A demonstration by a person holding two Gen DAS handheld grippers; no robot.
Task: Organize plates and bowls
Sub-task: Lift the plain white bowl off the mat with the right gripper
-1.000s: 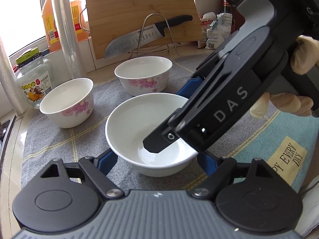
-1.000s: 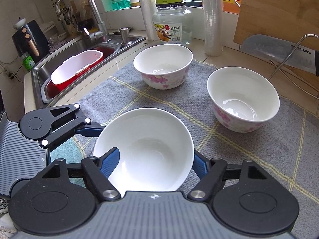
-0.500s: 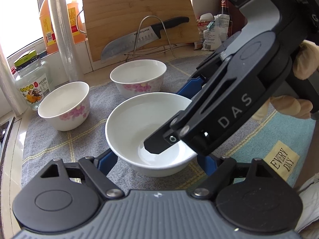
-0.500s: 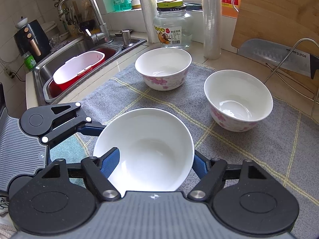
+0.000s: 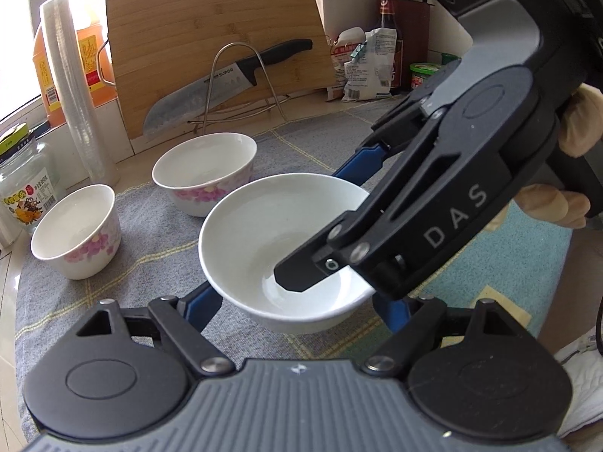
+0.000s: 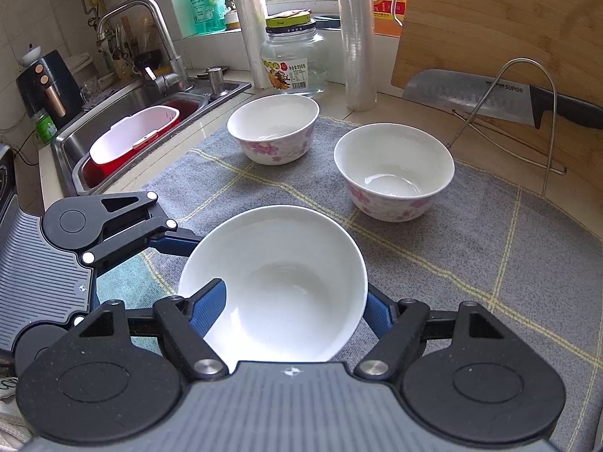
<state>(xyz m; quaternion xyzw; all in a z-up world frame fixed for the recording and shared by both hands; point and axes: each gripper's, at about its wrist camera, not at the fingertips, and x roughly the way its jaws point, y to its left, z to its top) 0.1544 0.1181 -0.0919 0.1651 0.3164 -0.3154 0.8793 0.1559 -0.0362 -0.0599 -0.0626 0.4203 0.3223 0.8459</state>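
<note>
Two grippers are closed on one plain white bowl (image 6: pixel 286 263), which is held over the near part of a grey checked cloth (image 6: pixel 490 263) spread on the table. The left gripper (image 5: pixel 297 307) is set low around the bowl: its blue fingers (image 5: pixel 203 301) are laid against opposite sides of the lower wall and clamped there. The right gripper (image 6: pixel 292 310) is brought in from the other side, gripped by a gloved hand (image 5: pixel 576 124). One of its fingers (image 6: pixel 207 309) is placed inside the rim and the other outside the wall, so the wall is pinched between them. A teal mat (image 5: pixel 508 263) is seen beside the cloth, under the right gripper.

Further back on the cloth, two floral bowls are stood upright and apart: one on the sink side (image 6: pixel 273 128), one nearer the knife (image 6: pixel 394 173). Beyond them a glass jar (image 6: pixel 294 60) and a roll of film (image 6: pixel 358 37) are lined along the wall. A broad knife (image 6: pixel 471 94) is rested on a wire stand (image 6: pixel 527 71) in front of a leaning wooden board (image 6: pixel 490 19). A red and white tub (image 6: pixel 132 139) is lodged in the sink (image 6: pixel 124 101) at the far left.
</note>
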